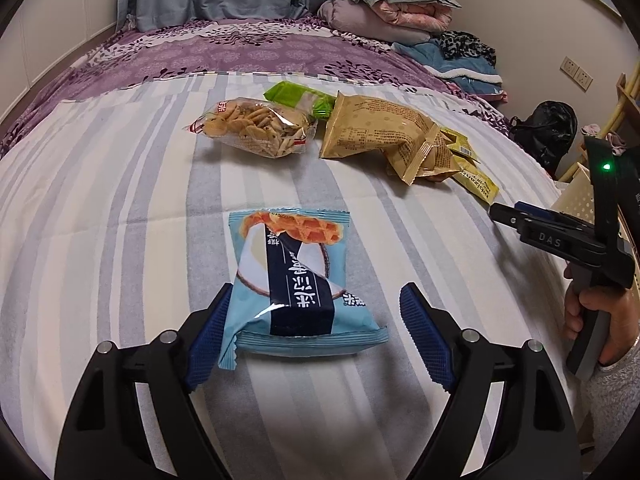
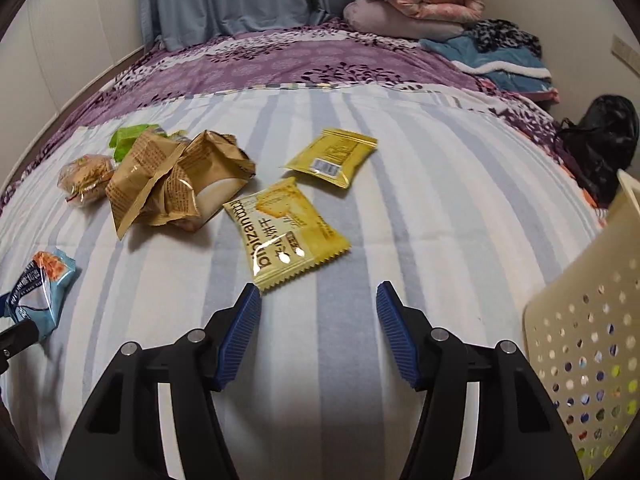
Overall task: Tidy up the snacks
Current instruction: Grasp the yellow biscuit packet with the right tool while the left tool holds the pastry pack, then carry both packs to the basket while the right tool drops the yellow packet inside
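A light blue snack packet [image 1: 296, 280] lies flat on the striped bed cover [image 1: 120, 220] between the fingers of my left gripper [image 1: 316, 292]. That gripper is open: its left pad sits at the packet's edge and the right pad stands clear. My right gripper [image 2: 318, 290] is open with nothing between its fingers, and a yellow biscuit packet [image 2: 286, 232] lies just ahead of its left fingertip. Farther back lie a second yellow packet [image 2: 334, 156], crumpled brown bags [image 2: 172, 184], a clear bag of crackers [image 1: 256, 126] and a green packet [image 1: 300, 96].
A cream perforated basket [image 2: 588, 340] stands at the bed's right edge, with coloured items showing through its holes. Folded blankets [image 1: 392, 0] are stacked at the far end of the bed. A black bag [image 2: 604, 140] sits beyond the right side. A hand [image 1: 604, 312] holds the right gripper's handle.
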The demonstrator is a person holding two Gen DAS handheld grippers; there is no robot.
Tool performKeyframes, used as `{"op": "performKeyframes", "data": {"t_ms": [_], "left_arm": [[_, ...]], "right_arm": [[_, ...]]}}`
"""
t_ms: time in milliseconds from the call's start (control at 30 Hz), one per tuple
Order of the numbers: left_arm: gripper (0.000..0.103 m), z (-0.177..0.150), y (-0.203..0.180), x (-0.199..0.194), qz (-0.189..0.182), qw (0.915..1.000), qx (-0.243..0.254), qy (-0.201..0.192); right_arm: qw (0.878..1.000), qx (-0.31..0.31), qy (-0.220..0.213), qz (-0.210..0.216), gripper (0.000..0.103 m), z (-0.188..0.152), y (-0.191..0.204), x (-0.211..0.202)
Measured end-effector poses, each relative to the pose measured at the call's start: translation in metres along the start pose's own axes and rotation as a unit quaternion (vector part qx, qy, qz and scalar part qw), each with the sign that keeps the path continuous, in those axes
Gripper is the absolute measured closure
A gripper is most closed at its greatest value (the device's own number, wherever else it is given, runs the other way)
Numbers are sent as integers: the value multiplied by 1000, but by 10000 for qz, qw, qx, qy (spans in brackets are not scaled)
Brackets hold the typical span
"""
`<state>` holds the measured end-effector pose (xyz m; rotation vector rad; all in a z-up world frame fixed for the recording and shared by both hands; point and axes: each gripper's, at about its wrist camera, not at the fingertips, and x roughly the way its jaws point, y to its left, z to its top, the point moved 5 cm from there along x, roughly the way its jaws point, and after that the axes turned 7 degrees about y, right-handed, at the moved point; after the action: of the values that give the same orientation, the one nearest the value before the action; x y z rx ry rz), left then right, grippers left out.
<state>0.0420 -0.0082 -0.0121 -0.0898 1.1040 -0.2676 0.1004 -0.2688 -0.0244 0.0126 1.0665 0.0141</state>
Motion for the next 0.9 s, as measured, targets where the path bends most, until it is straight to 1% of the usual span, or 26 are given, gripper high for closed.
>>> {"op": "performKeyframes", "data": {"t_ms": [100, 167, 200, 233, 400, 433, 500, 567, 700, 900], "left_arm": [[19, 3, 2, 4, 46, 10000, -36, -3], [19, 5, 3, 8, 104, 9999, -66, 2], [19, 5, 4, 10, 103, 9999, -85, 9], [19, 6, 5, 12, 111, 9999, -88, 17], [20, 5, 6, 17, 193, 9998, 20, 17], [22, 4, 6, 16, 207, 9998, 17, 1], [31, 3, 9, 15, 244, 9997, -18, -14], [32, 2, 12, 12, 220, 9997, -37, -30], [34, -3, 12, 4, 282, 9996, 24, -66], [34, -2, 5, -14, 208, 9995, 93, -225]], "right_arm": [[9999, -47, -101, 130, 40, 9, 7, 0], [9997, -166, -182, 92, 34, 17, 14, 3], [9994, -238, -226, 65, 28, 23, 17, 6], [9993, -285, -228, 51, 27, 27, 20, 8], [9990, -432, -102, -58, 27, 42, 23, 28], [9992, -409, 3, -49, 27, 43, 22, 33], [9993, -380, 31, 10, 27, 43, 21, 34], [9990, -433, 23, -61, 32, 41, 22, 33], [9990, -448, -4, -72, 54, 36, 24, 27], [9994, -301, -155, 85, 56, 23, 26, 8]]}}
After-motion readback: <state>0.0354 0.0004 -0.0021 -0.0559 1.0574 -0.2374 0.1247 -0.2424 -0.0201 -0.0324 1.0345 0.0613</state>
